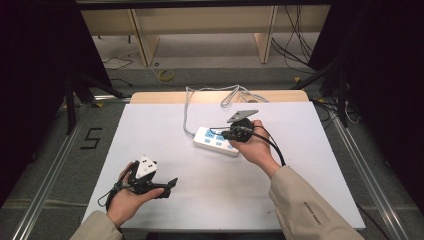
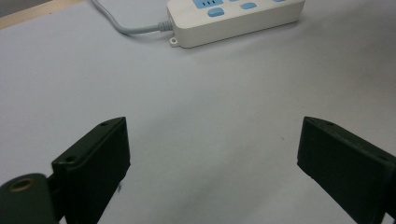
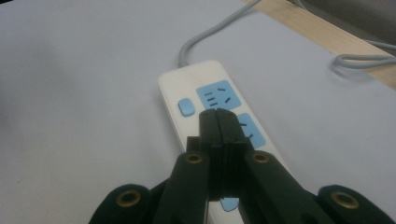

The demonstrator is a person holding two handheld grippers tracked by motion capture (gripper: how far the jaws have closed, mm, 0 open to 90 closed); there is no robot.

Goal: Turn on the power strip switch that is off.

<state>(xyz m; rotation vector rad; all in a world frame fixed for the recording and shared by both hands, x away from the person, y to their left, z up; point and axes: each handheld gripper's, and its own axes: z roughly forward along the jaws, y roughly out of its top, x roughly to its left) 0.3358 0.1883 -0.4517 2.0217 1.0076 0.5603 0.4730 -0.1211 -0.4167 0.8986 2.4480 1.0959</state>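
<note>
A white power strip [image 1: 216, 141] with blue sockets and blue switches lies near the middle of the white table, its grey cable [image 1: 187, 107] running to the far edge. My right gripper [image 1: 226, 134] hovers over the strip with both jaws pressed together and nothing between them. In the right gripper view its tips [image 3: 218, 115] sit over the power strip [image 3: 196, 95], between two blue sockets; contact cannot be told. My left gripper [image 1: 172, 183] rests at the near left, jaws wide apart. In the left gripper view its open jaws [image 2: 212, 154] frame bare table, the power strip [image 2: 233, 18] far ahead.
The white table top [image 1: 165, 165] sits on a wooden board [image 1: 150, 96] that shows at the far edge, where the grey cable coils. Dark curtains flank both sides. A floor with loose cables and wooden furniture legs lies beyond the table.
</note>
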